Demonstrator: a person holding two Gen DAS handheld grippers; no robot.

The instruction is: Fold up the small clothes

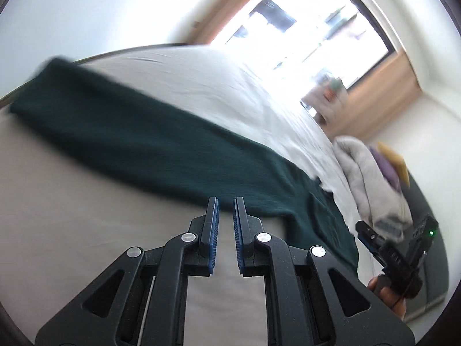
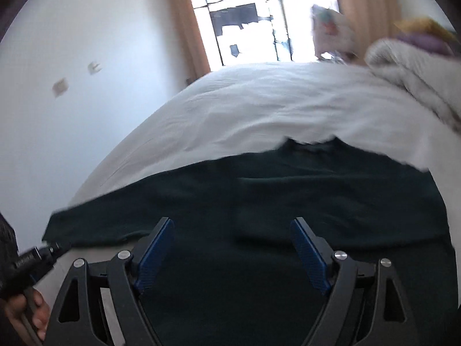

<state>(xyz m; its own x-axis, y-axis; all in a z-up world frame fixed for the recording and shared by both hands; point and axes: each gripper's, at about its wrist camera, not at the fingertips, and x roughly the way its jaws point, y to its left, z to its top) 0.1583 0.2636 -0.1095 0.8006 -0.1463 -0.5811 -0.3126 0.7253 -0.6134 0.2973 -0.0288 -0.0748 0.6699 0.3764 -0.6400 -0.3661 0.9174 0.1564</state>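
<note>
A dark green garment [image 1: 144, 144] lies stretched in a long band across the bed sheet [image 1: 86, 245]. In the left wrist view my left gripper [image 1: 226, 201] hovers just short of the garment's near edge, its blue pads almost together with nothing between them. My right gripper [image 2: 232, 225] stands wide open above the garment [image 2: 288, 201], with only flat cloth beneath the fingers. The right gripper [image 1: 394, 230] also shows at the garment's right end, held by a hand [image 1: 386, 294]. The left gripper [image 2: 43, 252] appears at the cloth's left corner in the right wrist view.
A crumpled pale blanket [image 1: 371, 178] is heaped at the bed's right side, with purple and yellow cloth [image 1: 389, 167] behind it. A bright window [image 2: 250, 20] with tan curtains stands beyond the bed. A white wall [image 2: 72, 101] runs along the left.
</note>
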